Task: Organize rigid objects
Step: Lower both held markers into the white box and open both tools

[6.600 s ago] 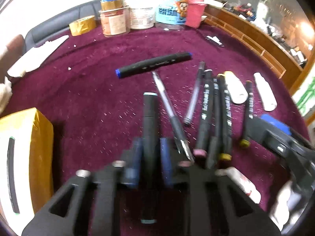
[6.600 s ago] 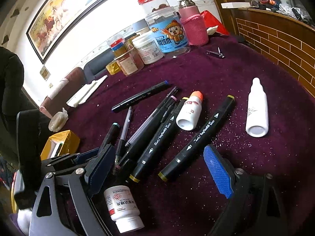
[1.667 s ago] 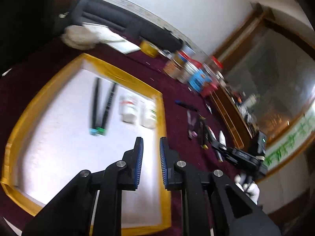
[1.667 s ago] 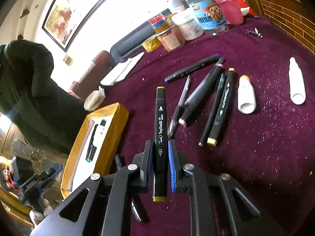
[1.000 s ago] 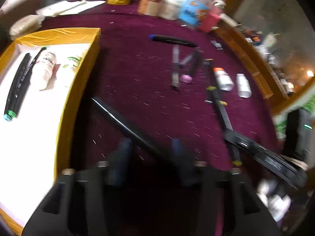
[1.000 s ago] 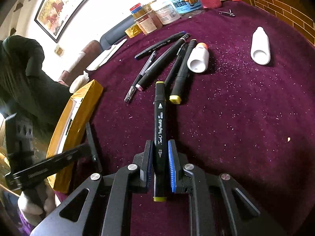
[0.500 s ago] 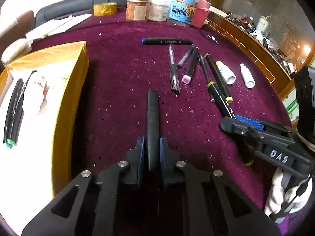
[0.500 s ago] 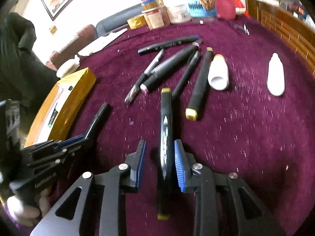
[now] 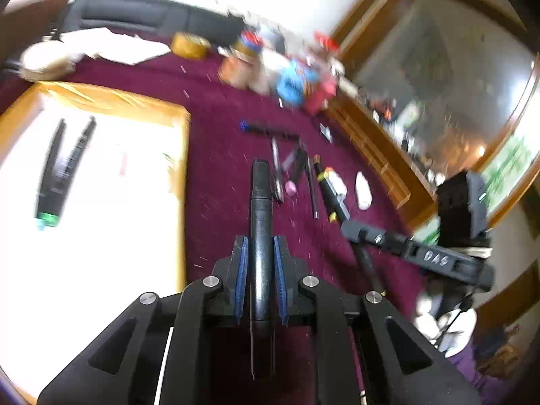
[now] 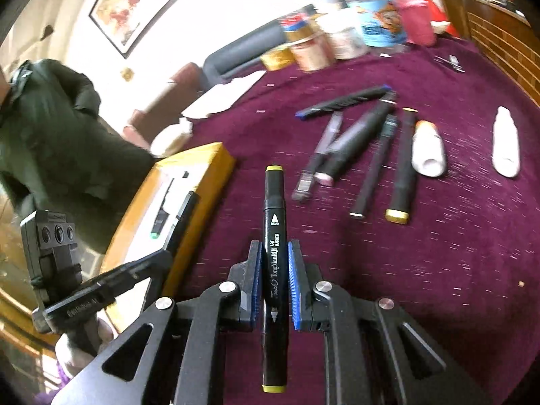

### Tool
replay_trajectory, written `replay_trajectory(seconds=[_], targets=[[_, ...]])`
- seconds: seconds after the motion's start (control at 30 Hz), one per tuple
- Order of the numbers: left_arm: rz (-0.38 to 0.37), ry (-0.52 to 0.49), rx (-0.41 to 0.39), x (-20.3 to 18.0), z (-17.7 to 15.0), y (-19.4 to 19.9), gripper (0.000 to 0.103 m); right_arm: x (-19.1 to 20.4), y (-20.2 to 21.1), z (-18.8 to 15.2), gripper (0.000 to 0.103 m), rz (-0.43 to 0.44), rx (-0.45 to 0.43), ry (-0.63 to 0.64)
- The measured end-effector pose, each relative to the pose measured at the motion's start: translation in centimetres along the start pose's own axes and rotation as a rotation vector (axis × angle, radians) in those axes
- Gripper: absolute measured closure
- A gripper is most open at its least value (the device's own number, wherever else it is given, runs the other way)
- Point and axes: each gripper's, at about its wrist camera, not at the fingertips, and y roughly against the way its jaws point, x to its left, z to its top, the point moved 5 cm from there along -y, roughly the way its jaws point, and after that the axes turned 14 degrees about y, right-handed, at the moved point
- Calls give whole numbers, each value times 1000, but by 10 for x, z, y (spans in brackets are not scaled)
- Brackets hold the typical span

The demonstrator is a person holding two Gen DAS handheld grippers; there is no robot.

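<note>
Since half a second ago, our left gripper [image 9: 259,283] is swinging toward the yellow box [image 9: 185,155] edge, clamping the black pen [image 9: 260,222]. We are gripping the yellow-capped marker [image 10: 275,236] lengthwise in the right gripper [image 10: 275,281] over open purple cloth [image 10: 438,270].

Bare maroon cloth [image 10: 455,253] lies ahead-right of the right gripper [image 10: 274,280]. Obstacles: marker cluster [image 10: 364,155] and two white bottles [image 10: 427,152] beyond; yellow-rimmed tray [image 10: 206,172] and left gripper [image 10: 175,229] to its left. Jars [image 10: 354,33] line the far edge.
</note>
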Motion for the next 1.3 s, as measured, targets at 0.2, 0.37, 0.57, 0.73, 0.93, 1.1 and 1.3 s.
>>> replay_trajectory(seconds=[0.2, 0.37, 0.57, 0.73, 0.93, 1.1, 1.3], targets=[[111, 98, -116, 68, 41, 53, 90, 56, -34, 23, 90, 138, 31, 30], [240, 192, -113, 134, 72, 54, 90, 100, -79, 39, 90, 203, 83, 45], [315, 221, -51, 166, 93, 22, 90, 128, -134, 52, 90, 174, 149, 43], [332, 235, -27, 175, 99, 6, 90, 133, -162, 59, 90, 80, 171, 49], [291, 256, -48, 173, 100, 7, 90, 132, -174, 64, 89, -11, 178, 61], [273, 262, -84, 167, 98, 24, 85, 128, -173, 69, 89, -20, 163, 57], [236, 255, -146, 142, 91, 50, 54, 124, -150, 72, 84, -40, 103, 72]])
